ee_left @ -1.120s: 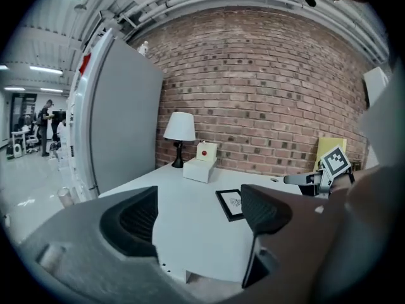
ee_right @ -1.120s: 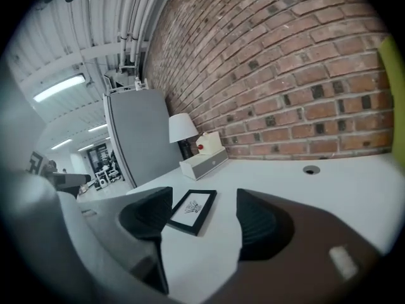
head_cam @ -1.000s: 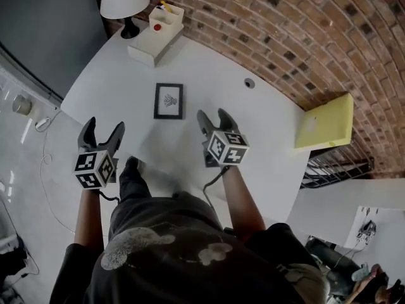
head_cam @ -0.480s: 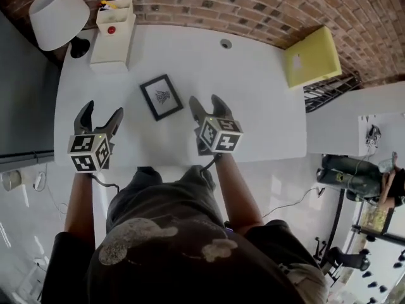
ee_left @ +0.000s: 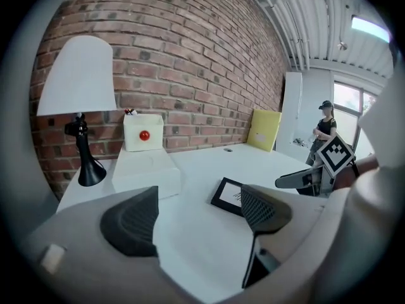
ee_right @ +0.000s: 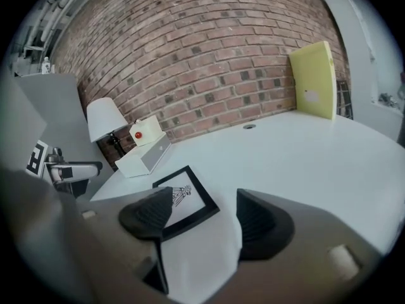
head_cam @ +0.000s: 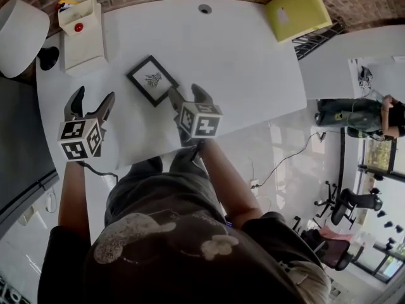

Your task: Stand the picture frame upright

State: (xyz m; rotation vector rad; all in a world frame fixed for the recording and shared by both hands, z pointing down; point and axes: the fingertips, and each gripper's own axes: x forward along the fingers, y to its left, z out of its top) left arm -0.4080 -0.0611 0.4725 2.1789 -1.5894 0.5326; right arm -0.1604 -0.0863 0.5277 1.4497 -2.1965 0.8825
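Note:
A small black picture frame (head_cam: 152,80) with a white mat and a dark drawing lies flat, face up, on the white table (head_cam: 240,62). It also shows lying flat in the left gripper view (ee_left: 229,196) and the right gripper view (ee_right: 183,200). My right gripper (head_cam: 188,95) hovers just beside the frame's near corner, open, with nothing between its fingers. To the left of the frame my left gripper (head_cam: 88,101) is open and empty too, held apart from it.
A white box (head_cam: 83,40) with a red button on a taller part (head_cam: 78,12) stands at the table's back left, beside a white-shaded lamp (head_cam: 22,29). A yellow board (head_cam: 299,8) leans at the back right. A person (head_cam: 354,113) stands off to the right.
The head view has swung, so the table now appears turned and higher in frame. The right gripper has come closer to the frame's near corner. The frame stays flat.

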